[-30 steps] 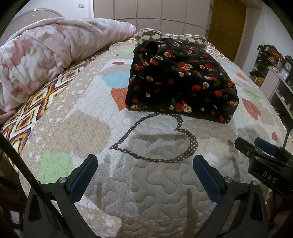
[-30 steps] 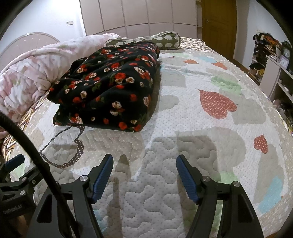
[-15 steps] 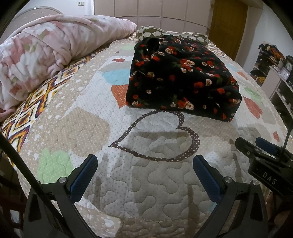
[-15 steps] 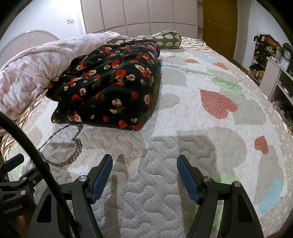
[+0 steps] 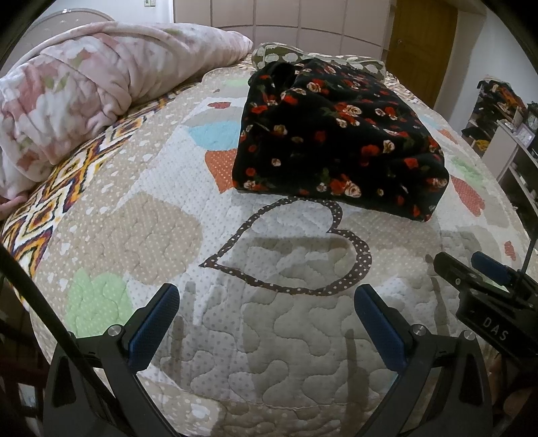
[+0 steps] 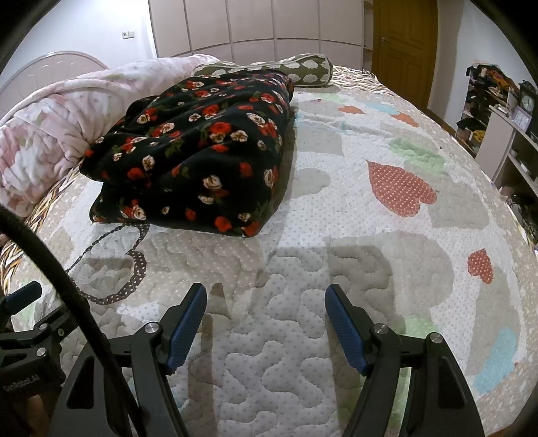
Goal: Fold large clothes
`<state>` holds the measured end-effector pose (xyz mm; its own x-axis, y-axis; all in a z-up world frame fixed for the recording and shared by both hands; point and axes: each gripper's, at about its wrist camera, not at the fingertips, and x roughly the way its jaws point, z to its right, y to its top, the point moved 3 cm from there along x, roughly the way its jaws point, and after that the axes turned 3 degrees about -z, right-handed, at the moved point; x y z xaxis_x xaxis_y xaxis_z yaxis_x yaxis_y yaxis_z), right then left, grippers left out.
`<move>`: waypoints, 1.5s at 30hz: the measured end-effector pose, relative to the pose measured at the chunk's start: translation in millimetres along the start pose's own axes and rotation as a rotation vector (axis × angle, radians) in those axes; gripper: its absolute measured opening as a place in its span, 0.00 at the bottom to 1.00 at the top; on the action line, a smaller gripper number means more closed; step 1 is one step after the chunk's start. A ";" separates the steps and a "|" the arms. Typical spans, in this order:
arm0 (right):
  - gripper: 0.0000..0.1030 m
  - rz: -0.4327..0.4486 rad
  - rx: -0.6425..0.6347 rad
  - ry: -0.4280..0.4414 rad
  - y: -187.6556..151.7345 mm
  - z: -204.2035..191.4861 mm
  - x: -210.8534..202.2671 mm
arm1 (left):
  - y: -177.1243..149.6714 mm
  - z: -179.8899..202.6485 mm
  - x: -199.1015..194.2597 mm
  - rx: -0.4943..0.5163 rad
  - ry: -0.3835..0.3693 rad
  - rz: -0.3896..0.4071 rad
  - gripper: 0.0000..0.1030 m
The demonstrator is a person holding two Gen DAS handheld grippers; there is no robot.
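The left tongs (image 5: pixel 267 307) hang low over the near edge of the bed (image 5: pixel 285 353), their blue pads (image 5: pixel 153 327) spread wide apart with nothing between them. The right tongs (image 6: pixel 265 314) sit just beside them, to the right, likewise spread wide and empty; their tip shows at the right edge of the left wrist view, and the left tool's body shows at the left edge of the right wrist view. Both pairs cast shadows on the quilt (image 6: pixel 336 235) under them, which is white and beige, stitched in wavy lines and patched with hearts.

Just past the left tongs lies a heart outline (image 5: pixel 296 248) of brown dotted cloth. Beyond it, touching its far edge, rests the robe (image 5: pixel 336 141), black with red and cream roses, folded into a thick bundle on the quilt, well apart from both tongs. A pink blanket (image 5: pixel 74 90) lies rolled along the left side of the bed, near the robe. A green bolster (image 6: pixel 302 69) lies behind the robe at the bed's far end. Farther off stand pale wardrobe doors (image 6: pixel 255 27), a wooden door (image 6: pixel 403 47) and shelves (image 6: pixel 497 111) at the right wall.
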<state>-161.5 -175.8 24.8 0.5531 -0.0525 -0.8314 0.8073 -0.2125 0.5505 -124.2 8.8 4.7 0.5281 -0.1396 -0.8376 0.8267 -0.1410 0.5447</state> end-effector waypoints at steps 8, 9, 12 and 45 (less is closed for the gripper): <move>0.76 -0.001 -0.001 0.000 0.0 -0.5 -0.1 | 0.1 0.0 -0.3 0.000 0.000 -0.001 1.00; 0.76 0.000 -0.001 0.000 0.0 -0.2 0.0 | 0.2 0.0 -0.4 -0.001 -0.001 -0.001 1.00; 0.76 0.000 -0.002 -0.001 0.1 -0.3 -0.1 | 0.2 -0.6 -0.7 -0.002 -0.001 0.001 1.00; 0.80 0.029 -0.050 -0.177 -2.9 -5.2 -28.4 | -2.3 3.7 -22.7 0.003 -0.007 0.038 1.00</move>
<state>-178.4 -168.6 47.2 0.5351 -0.2300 -0.8129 0.8031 -0.1600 0.5739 -138.8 8.7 22.6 0.5580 -0.1520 -0.8158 0.8052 -0.1385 0.5766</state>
